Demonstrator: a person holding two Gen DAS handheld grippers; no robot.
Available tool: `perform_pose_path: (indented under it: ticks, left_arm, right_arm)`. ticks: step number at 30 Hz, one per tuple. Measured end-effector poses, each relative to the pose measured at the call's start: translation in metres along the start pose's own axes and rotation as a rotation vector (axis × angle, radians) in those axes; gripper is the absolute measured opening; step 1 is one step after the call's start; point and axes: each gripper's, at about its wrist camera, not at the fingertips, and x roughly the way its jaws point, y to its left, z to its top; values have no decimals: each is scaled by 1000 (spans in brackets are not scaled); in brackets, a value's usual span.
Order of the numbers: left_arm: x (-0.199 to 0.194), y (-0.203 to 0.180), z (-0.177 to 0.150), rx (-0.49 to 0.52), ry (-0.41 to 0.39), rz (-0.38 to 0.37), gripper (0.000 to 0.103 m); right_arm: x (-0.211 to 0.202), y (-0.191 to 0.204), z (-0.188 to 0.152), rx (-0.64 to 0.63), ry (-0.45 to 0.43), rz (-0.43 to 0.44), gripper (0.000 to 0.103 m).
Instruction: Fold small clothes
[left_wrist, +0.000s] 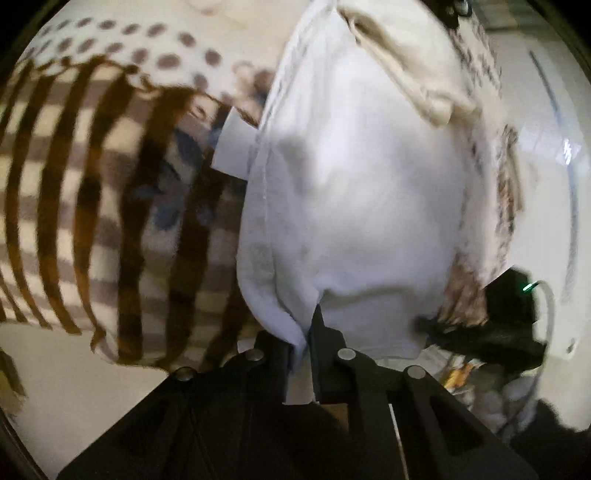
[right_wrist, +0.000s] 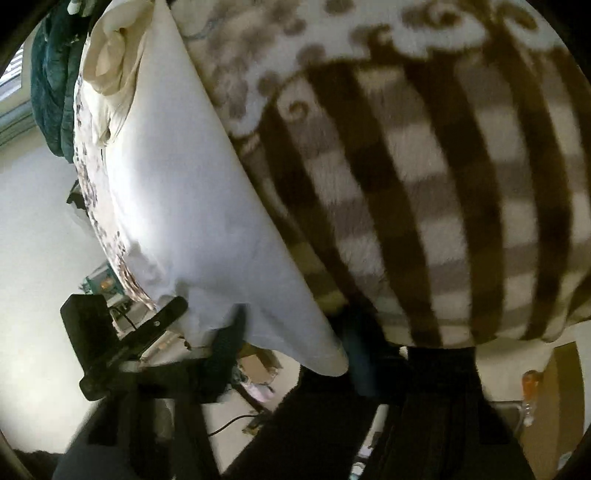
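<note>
My left gripper (left_wrist: 308, 345) is matte black, its angular linkage arms pinned by round silver rivets (left_wrist: 346, 354) from nine to three o'clock. My right gripper (right_wrist: 295, 354) looks equally black, blurred.

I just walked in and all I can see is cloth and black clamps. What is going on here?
A person is folding a small white garment on a striped blanket, with a hand-held gripper in each hand. The left gripper is shut on the garment's near edge, with the cloth pinched between its fingers. The right gripper sits at another edge of the same garment, but the view is too blurred to tell whether it is gripping. A cream cloth lies bunched on the garment's far end.
</note>
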Motion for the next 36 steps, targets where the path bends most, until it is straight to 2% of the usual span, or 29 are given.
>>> perform_pose_path:
  ticks: [4, 9, 11, 14, 16, 18, 21, 22, 24, 25, 26, 28, 29, 30, 32, 33, 36]
  left_arm:
    - [-31, 2, -9, -58, -57, -53, 7]
    - [-75, -12, -2, -130, -136, -151, 6]
    - [-95, -17, 11, -131, -176, -201, 6]
    - [-110, -30, 49, -131, -229, -287, 6]
    - [-112, -41, 81, -119, -259, -331, 6]
    - [-112, -53, 127, -94, -296, -355, 6]
    - [-99, -71, 192, -71, -327, -360, 7]
    - [-94, -73, 203, -68, -327, -357, 8]
    - [-79, -76, 249, -67, -303, -336, 16]
    - [-76, -73, 260, -70, -302, -343, 28]
    - [-73, -70, 276, -83, -309, -356, 45]
    - [-77, -66, 285, -120, -329, -387, 52]
    - [-82, -62, 286, -127, -349, -418, 52]
    - [-89, -59, 283, -115, -374, -410, 53]
    - [-97, -60, 271, -67, -407, -332, 54]
    - [-99, -60, 266, -46, -413, -320, 54]
    - [-84, -68, 251, 47, -381, -194, 55]
  right_arm:
    - [-8, 16, -19, -24, -40, 62, 4]
    - [-36, 48, -37, -57, -65, 143, 4]
    - [-56, 68, -36, -60, -94, 196, 4]
    - [-84, 92, -20, -60, -148, 256, 4]
    - [-103, 114, 5, -68, -200, 303, 4]
    - [-120, 130, 36, -78, -260, 322, 4]
    - [-139, 152, 91, -71, -348, 333, 4]
    - [-139, 159, 111, -62, -372, 334, 4]
    - [-140, 174, 151, -56, -419, 326, 5]
    - [-140, 178, 170, -35, -434, 340, 8]
    - [-143, 177, 186, -4, -443, 381, 10]
    - [-159, 164, 207, 55, -463, 463, 33]
    - [-166, 162, 208, 66, -488, 480, 56]
    - [-174, 160, 207, 60, -512, 470, 64]
    - [-186, 155, 198, 12, -533, 406, 64]
    - [-188, 155, 197, -16, -533, 360, 64]
    - [-184, 147, 192, -110, -489, 186, 64]
